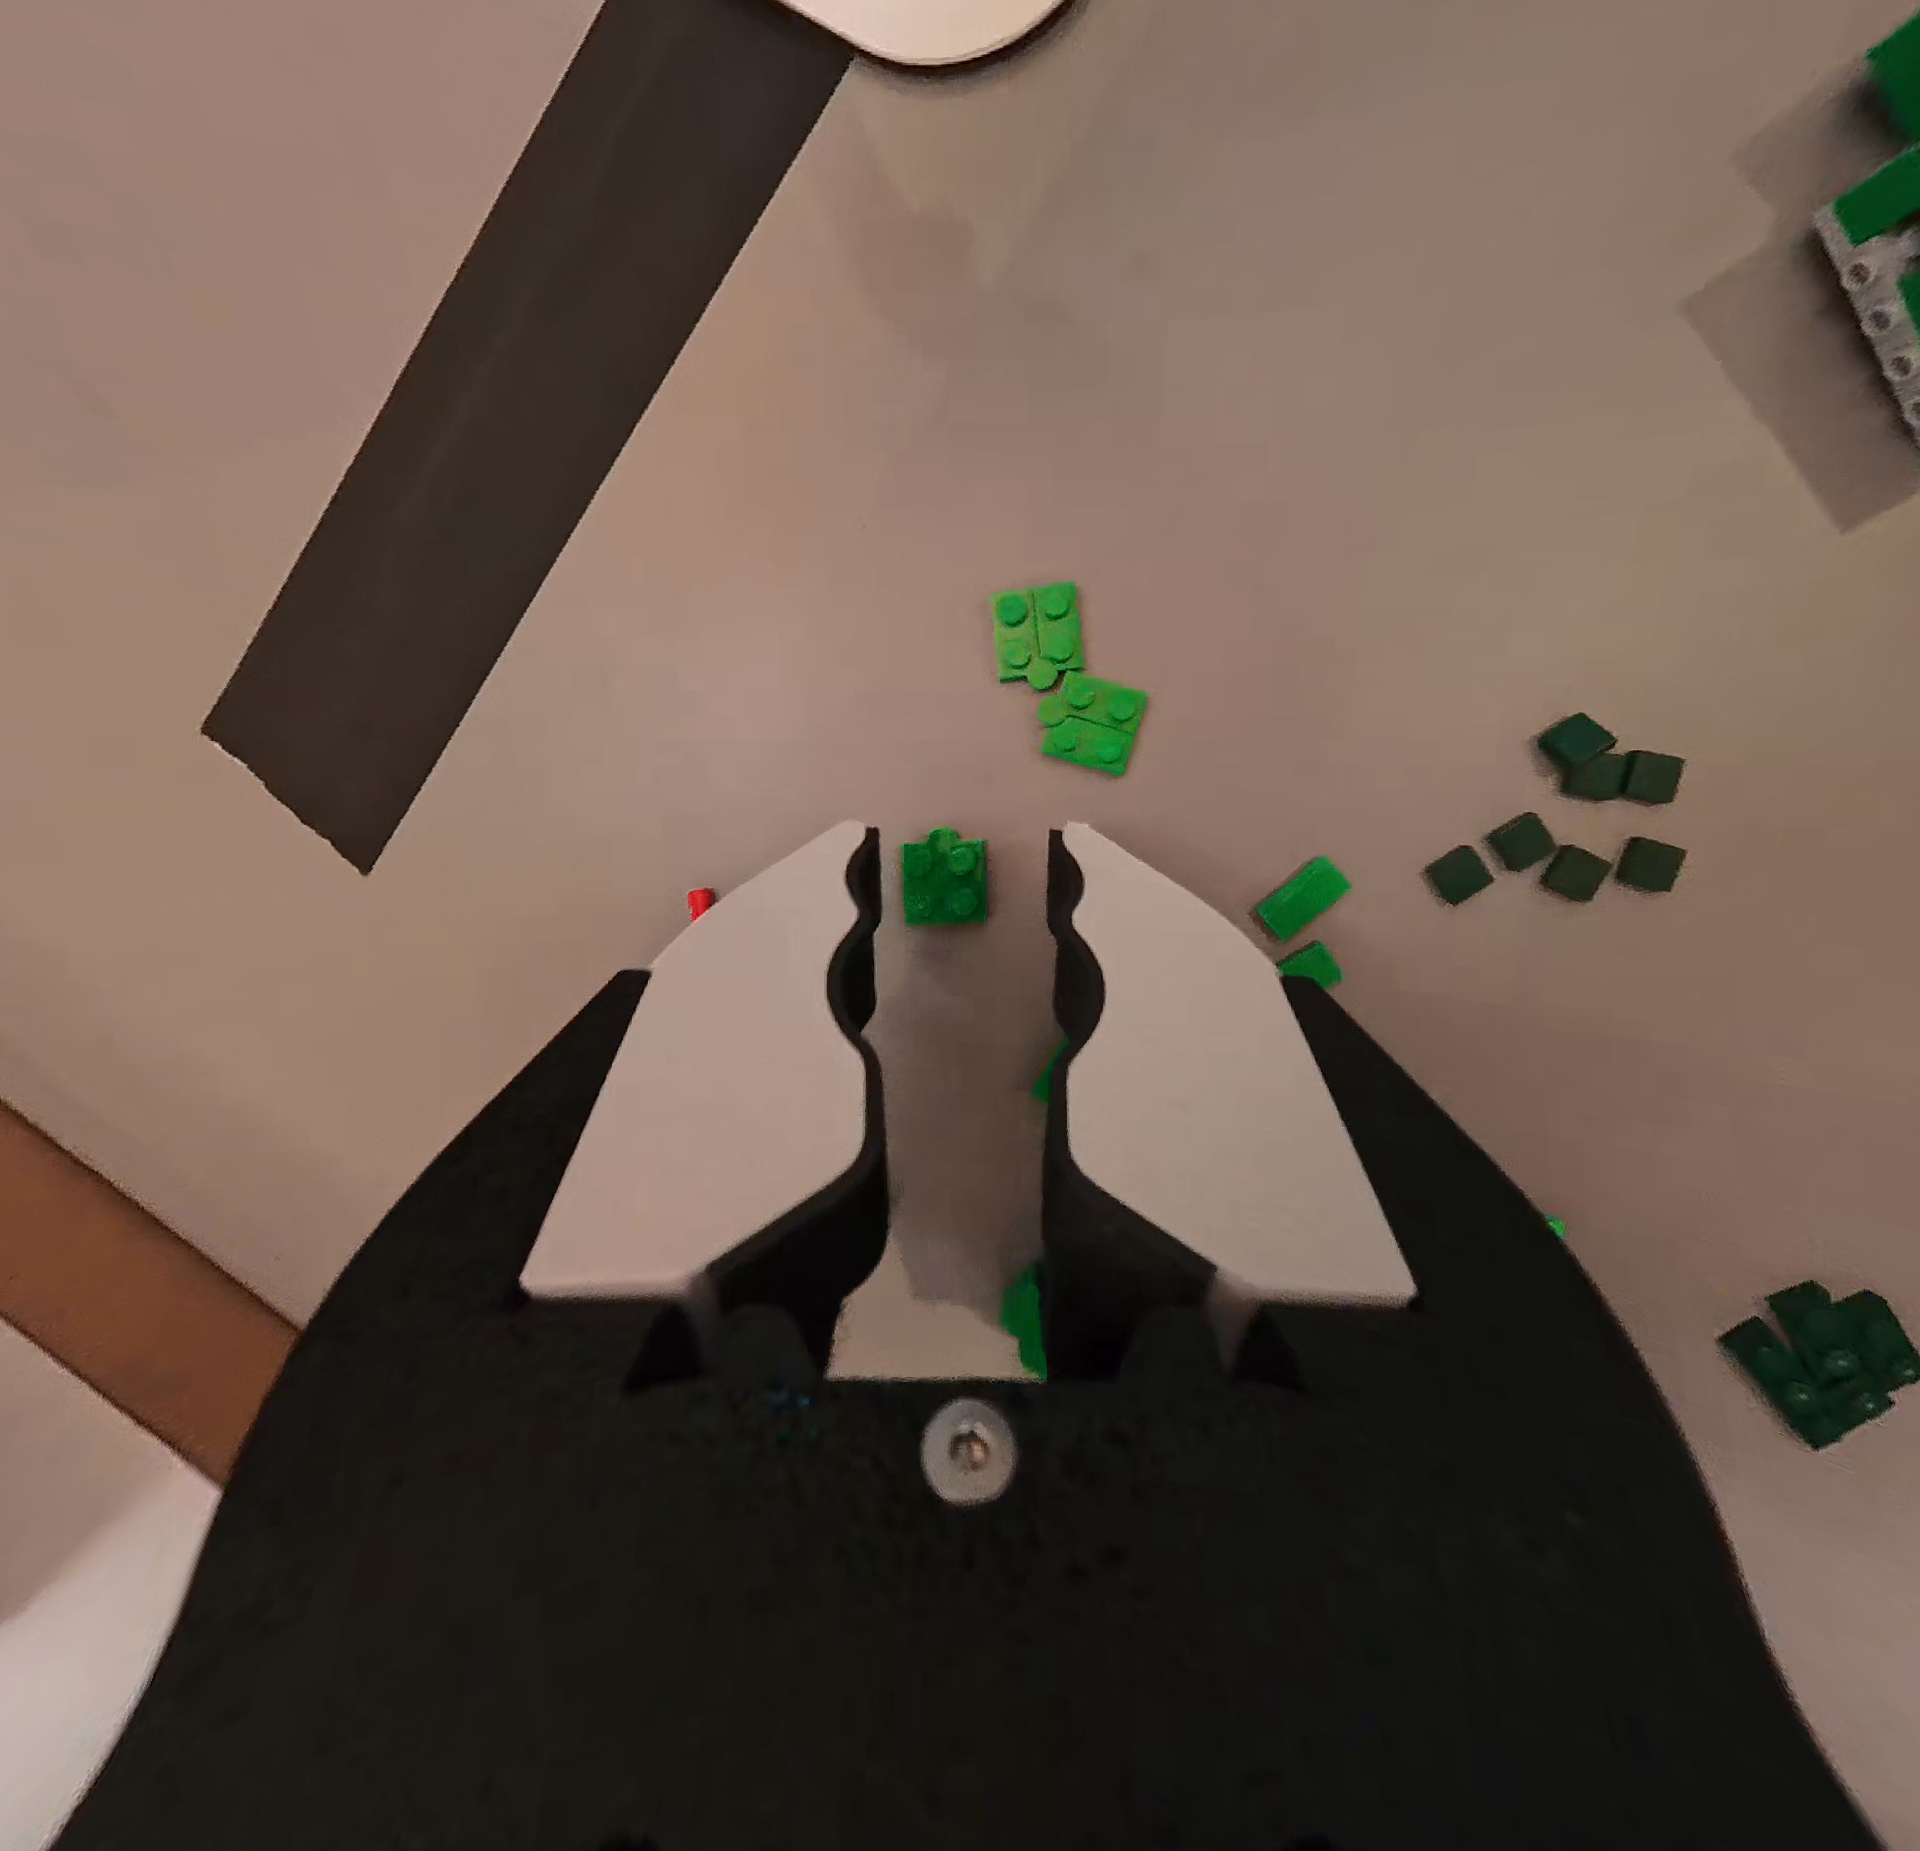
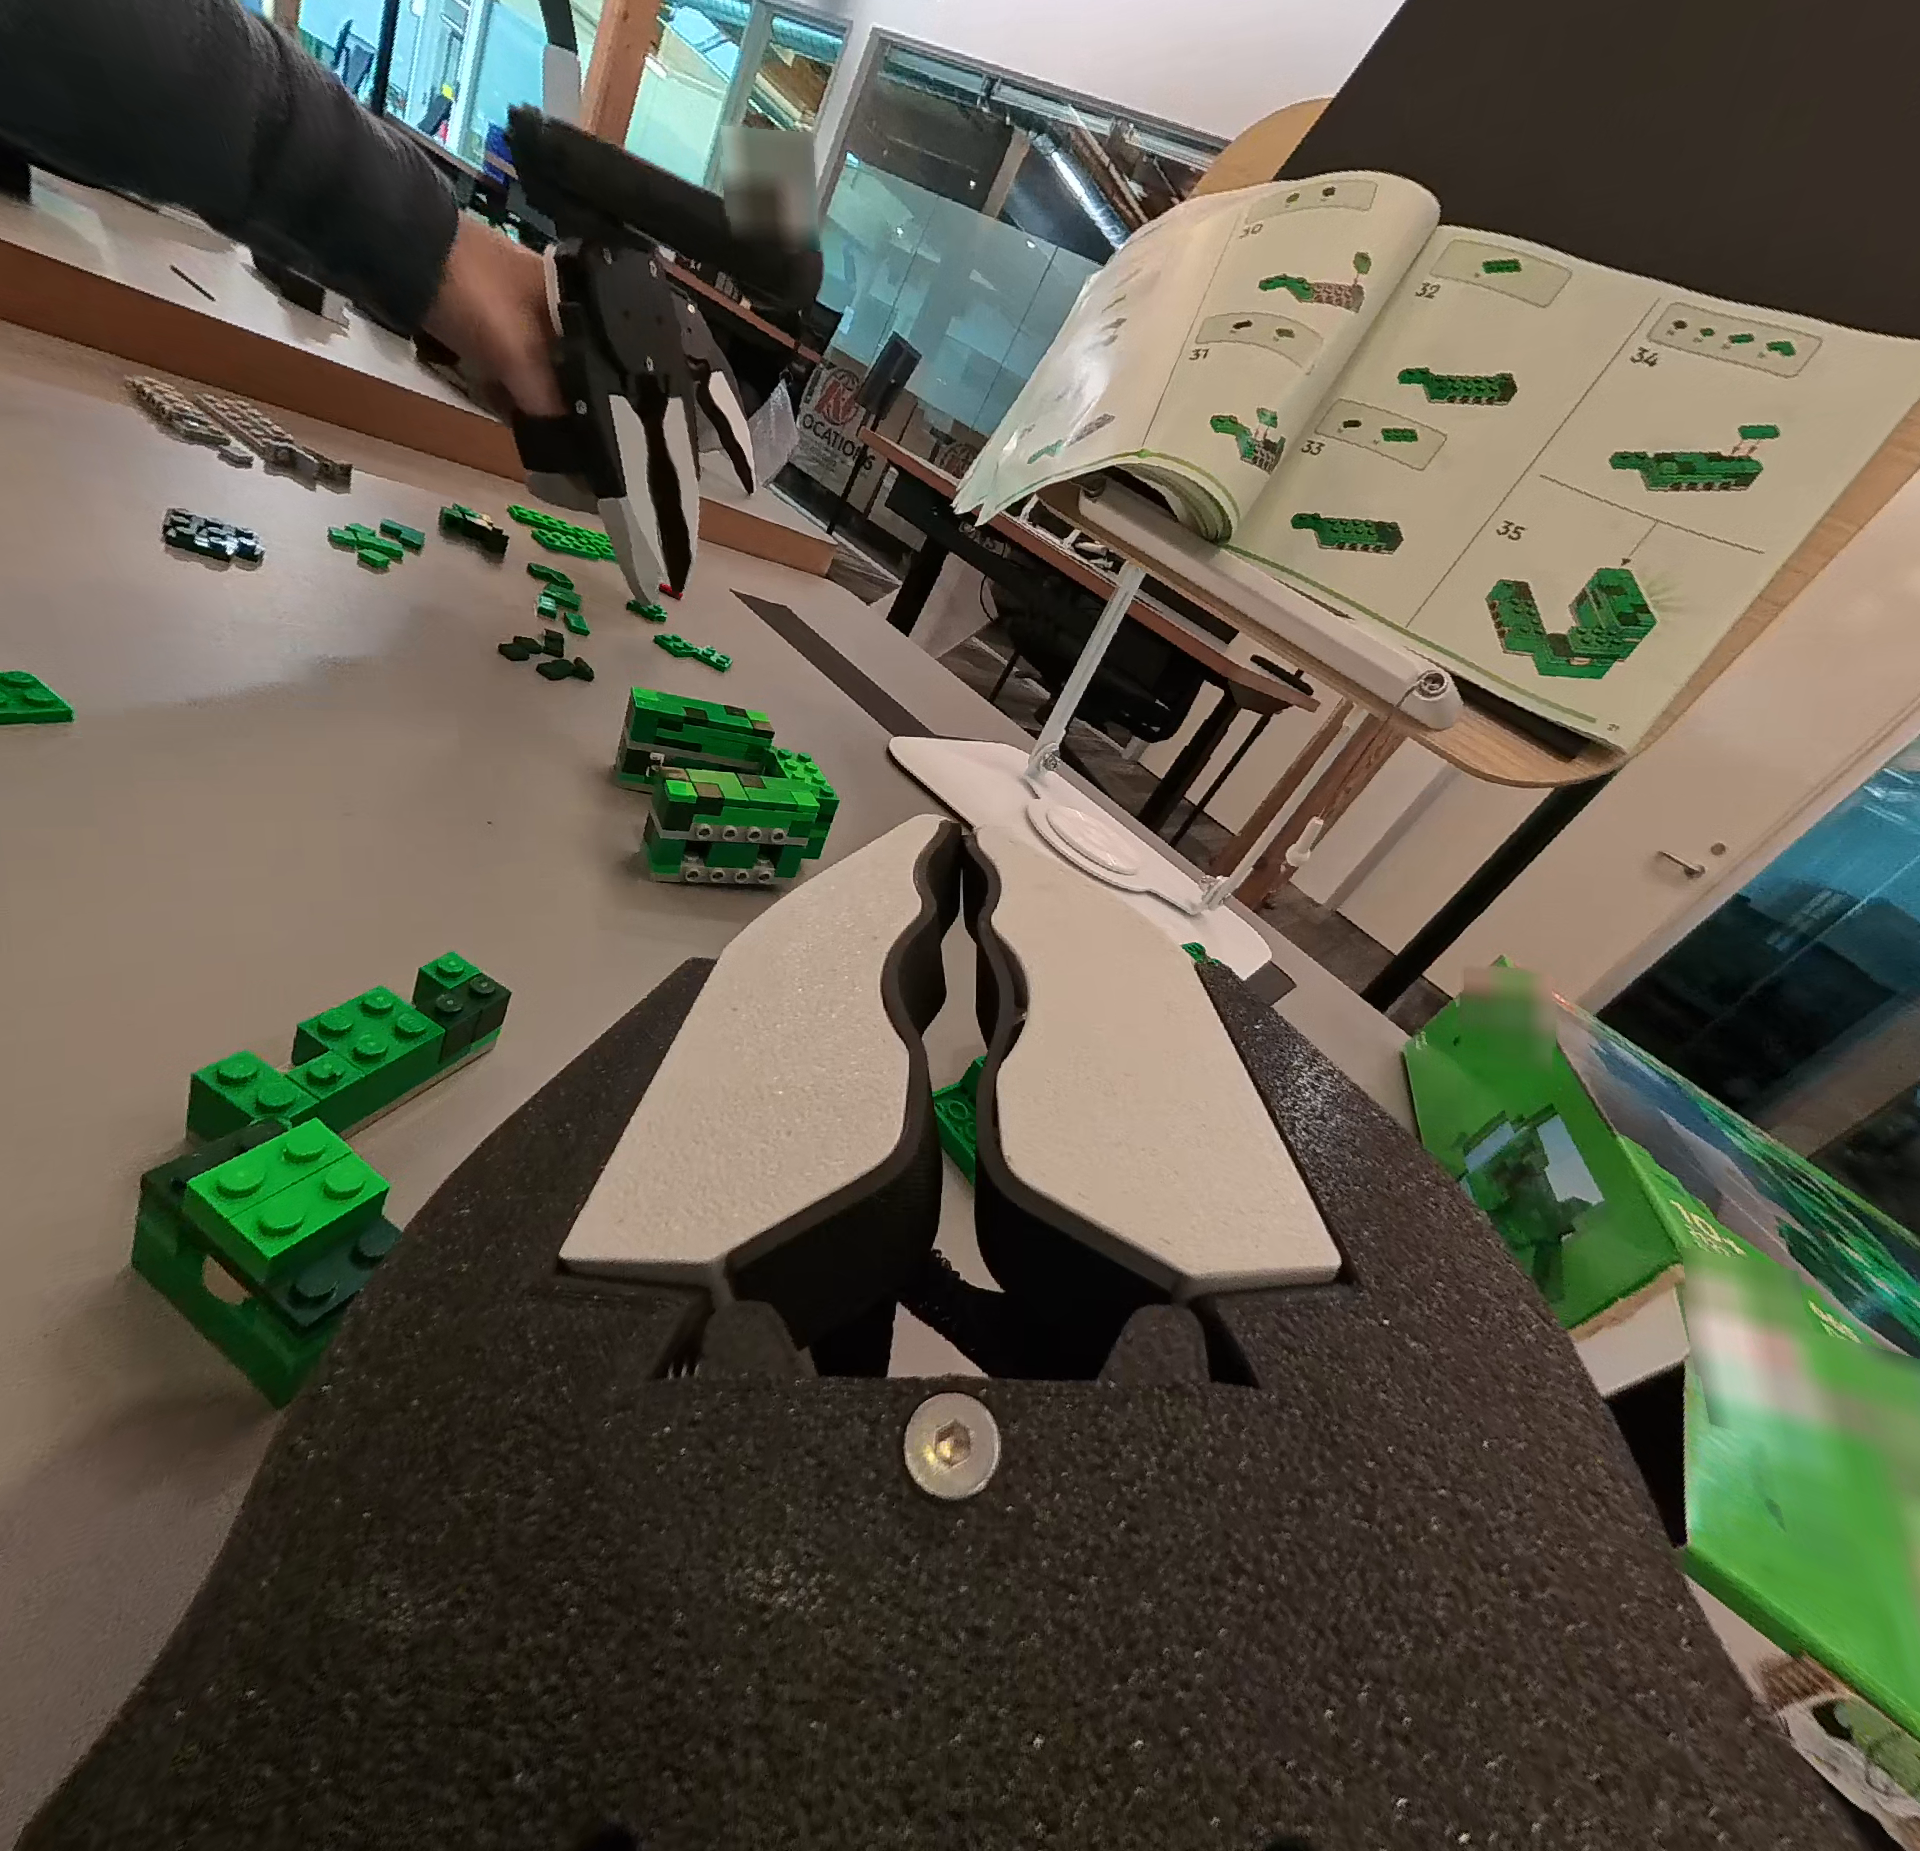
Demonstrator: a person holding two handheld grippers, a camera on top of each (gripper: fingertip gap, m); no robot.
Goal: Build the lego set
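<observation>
Green plate (image 1: 943, 882) seemingly between gripper (image 1: 961, 845) fingertips

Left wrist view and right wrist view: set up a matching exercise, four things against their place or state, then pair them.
1 left hand-held gripper
2 right hand-held gripper
3 small green plate
4 instruction booklet

A lies between open fingertips
B open on a white stand
C shut, holds nothing
D open, over the table

Pairs: 1-D, 2-C, 3-A, 4-B
</observation>
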